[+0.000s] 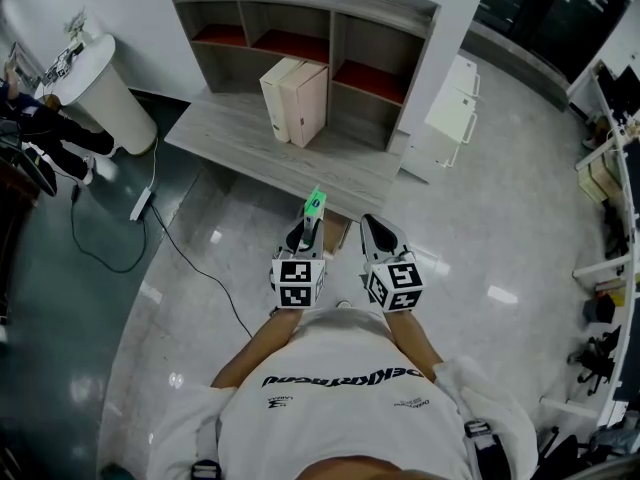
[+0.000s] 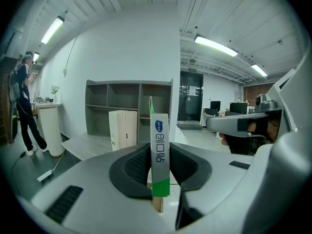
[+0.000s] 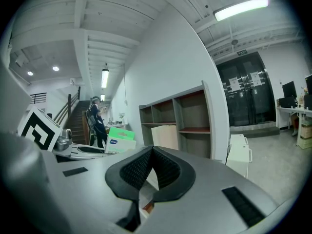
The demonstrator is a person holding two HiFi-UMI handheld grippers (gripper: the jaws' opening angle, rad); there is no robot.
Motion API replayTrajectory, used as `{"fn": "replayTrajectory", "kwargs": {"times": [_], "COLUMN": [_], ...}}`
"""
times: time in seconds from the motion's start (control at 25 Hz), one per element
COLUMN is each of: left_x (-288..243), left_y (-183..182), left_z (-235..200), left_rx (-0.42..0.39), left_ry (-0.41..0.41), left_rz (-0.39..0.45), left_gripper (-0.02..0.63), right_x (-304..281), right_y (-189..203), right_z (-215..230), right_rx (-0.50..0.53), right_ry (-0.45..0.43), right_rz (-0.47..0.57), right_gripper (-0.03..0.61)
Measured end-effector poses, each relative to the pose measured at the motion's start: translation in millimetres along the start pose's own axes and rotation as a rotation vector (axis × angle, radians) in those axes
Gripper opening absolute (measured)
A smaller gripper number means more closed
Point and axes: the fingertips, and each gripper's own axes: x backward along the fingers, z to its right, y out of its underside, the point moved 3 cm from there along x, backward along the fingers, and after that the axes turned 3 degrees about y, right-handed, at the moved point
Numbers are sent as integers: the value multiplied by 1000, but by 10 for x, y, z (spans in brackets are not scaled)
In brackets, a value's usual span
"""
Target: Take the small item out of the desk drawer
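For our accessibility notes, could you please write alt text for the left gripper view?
The left tongs grip a slim white box with a green end, held upright. Behind it stand a grey desk with a shelf unit and two beige boxes; a person stands far left.

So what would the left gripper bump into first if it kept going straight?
Probably the beige boxes standing on the desk, with the small box it holds touching first; depth is hard to judge.
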Motion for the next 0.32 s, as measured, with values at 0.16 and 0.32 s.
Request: {"fn": "replayTrajectory", "kwargs": {"times": [0.16,0.32], "left_x": [-21,-49], "left_y": [13,49], "left_z": [-13,-34], "left_rx": [-1,8], "left_ry": [-1,-4], "left_rz": [5,0], "left_gripper": [98,98], "right_x": [-20,-45], "right_y": [37,56], "right_z": [-6,7], "right_rx": [2,6], "right_ry": [-4,-6], "right_rz": [-5,-5], "right_gripper": [32,32]}}
